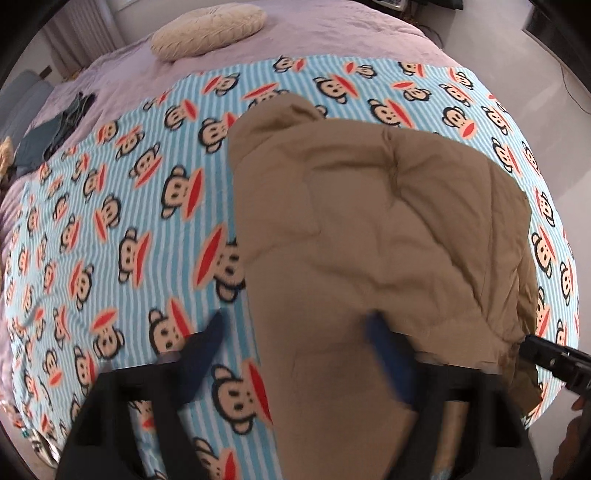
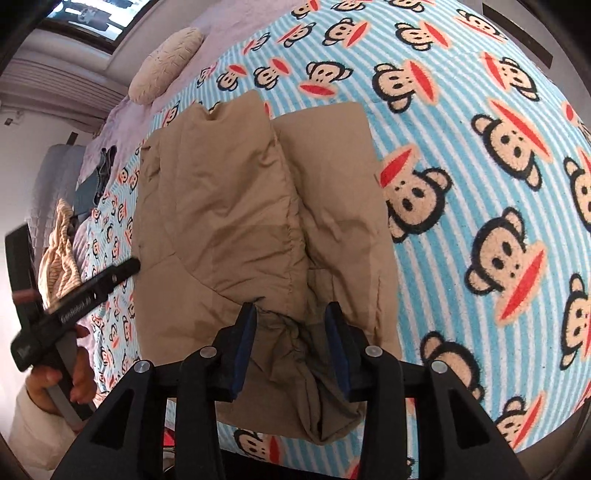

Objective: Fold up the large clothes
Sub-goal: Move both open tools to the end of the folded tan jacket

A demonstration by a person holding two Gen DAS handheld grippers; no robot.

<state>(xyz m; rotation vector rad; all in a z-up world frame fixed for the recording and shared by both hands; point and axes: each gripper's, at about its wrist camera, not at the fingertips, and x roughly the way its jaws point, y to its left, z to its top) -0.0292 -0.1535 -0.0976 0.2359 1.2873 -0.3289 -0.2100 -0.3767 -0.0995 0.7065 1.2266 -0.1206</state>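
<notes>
A tan padded garment (image 1: 369, 229) lies folded on a blue striped monkey-print blanket (image 1: 110, 221); it also shows in the right wrist view (image 2: 229, 206). My left gripper (image 1: 295, 332) is open, its fingers blurred, one over the blanket and one over the garment's near left edge. My right gripper (image 2: 291, 325) is open, with its jaws on either side of a bunched fold at the garment's near edge (image 2: 295, 343). The left gripper also shows at the left of the right wrist view (image 2: 74, 302), held in a hand.
The blanket (image 2: 480, 184) covers a bed with a lilac cover (image 1: 332, 33). A cream pillow (image 1: 210, 31) lies at the head. Dark folded clothes (image 1: 55, 133) and a striped beige cloth (image 2: 59, 251) sit at the far side. The floor (image 1: 535, 74) lies beyond the bed.
</notes>
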